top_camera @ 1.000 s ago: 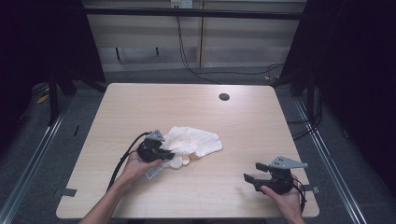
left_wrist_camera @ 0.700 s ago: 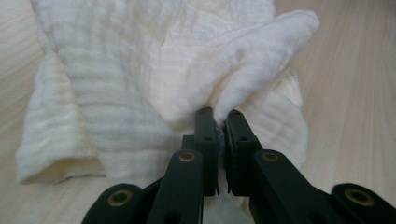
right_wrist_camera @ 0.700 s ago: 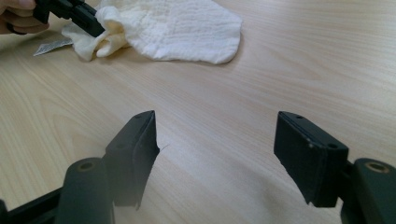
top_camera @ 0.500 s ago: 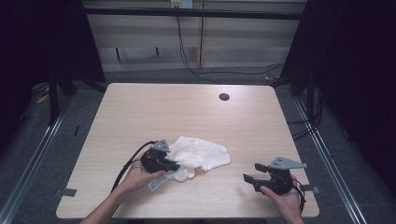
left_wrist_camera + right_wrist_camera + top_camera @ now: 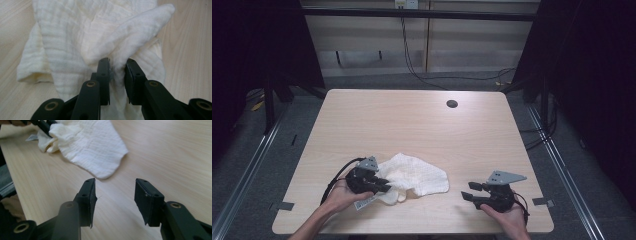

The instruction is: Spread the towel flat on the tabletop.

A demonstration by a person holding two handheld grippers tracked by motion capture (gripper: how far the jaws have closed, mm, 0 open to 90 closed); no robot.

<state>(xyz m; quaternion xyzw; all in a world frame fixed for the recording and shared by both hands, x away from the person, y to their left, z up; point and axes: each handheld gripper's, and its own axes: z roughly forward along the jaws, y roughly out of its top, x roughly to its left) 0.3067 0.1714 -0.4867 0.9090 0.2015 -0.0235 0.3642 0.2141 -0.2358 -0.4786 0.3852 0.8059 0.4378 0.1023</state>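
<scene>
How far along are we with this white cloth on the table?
Early on. The cloth lies crumpled, nothing folded. A fold of it sits between the left gripper fingers, whose jaws have just been opening. The right gripper, empty, has been closing beside it. Spreading and folding appear left.

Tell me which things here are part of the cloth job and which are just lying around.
In the job:
- white cloth, crumpled near the table's front edge
- left gripper, a fold of the cloth between its jaws, which have just been opening
- right gripper, nothing between its jaws, which have just been closing

Just there:
- table
- dark round hole in the tabletop
- cables on the floor behind
</scene>
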